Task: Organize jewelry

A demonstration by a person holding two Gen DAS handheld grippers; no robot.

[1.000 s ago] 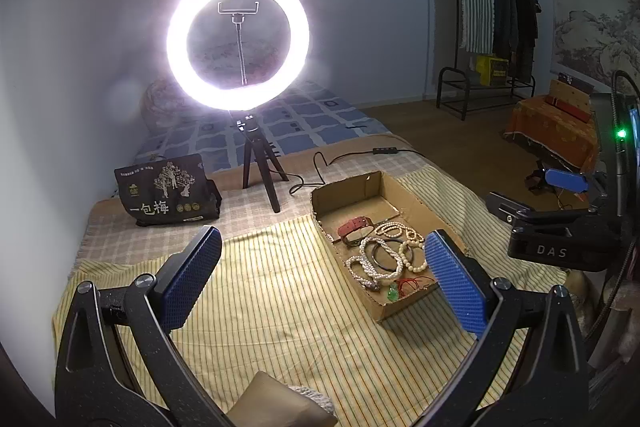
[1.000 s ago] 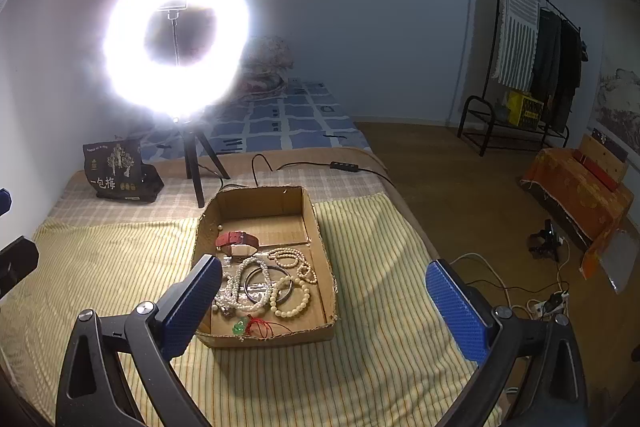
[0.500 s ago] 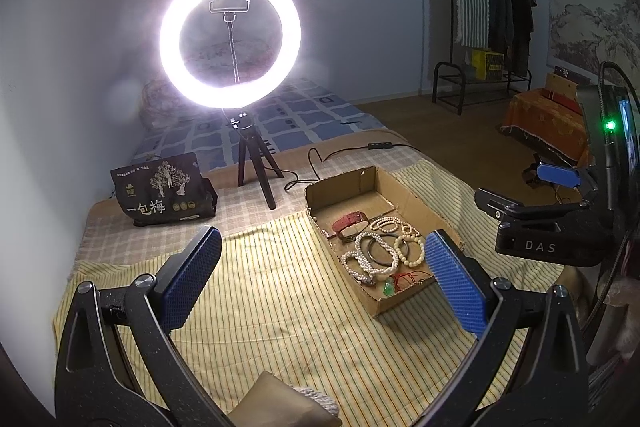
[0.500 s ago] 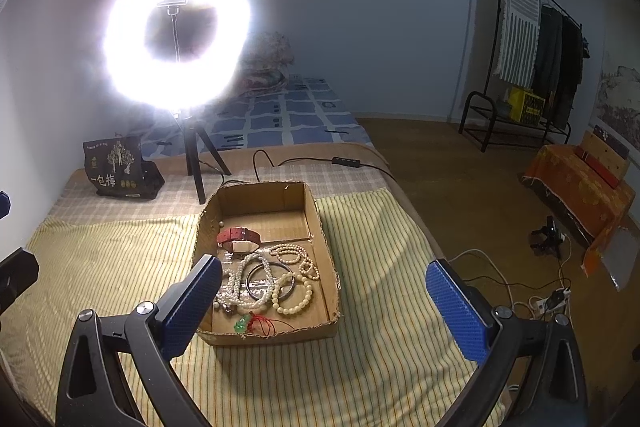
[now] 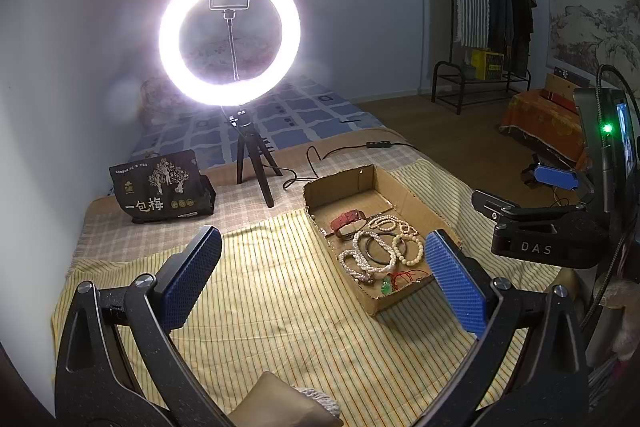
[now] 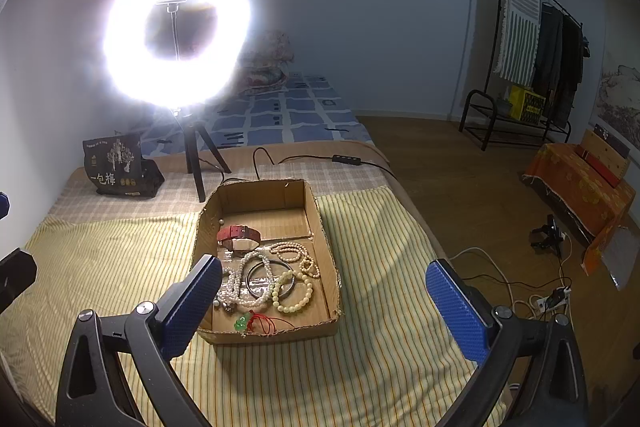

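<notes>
Apparently staging: bracelets (image 6: pixel 276 277) heaped inside cardboard box (image 6: pixel 326 247), keeping them contained; left tongs (image 5: pixel 322 281), right tongs (image 6: pixel 322 305) wide, empty, above box.

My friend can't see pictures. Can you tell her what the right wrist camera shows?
An open cardboard box on a striped yellow cloth holds bead bracelets, a dark bangle and a red watch. The open right gripper hovers in front, empty. A bright ring light stands behind.
</notes>
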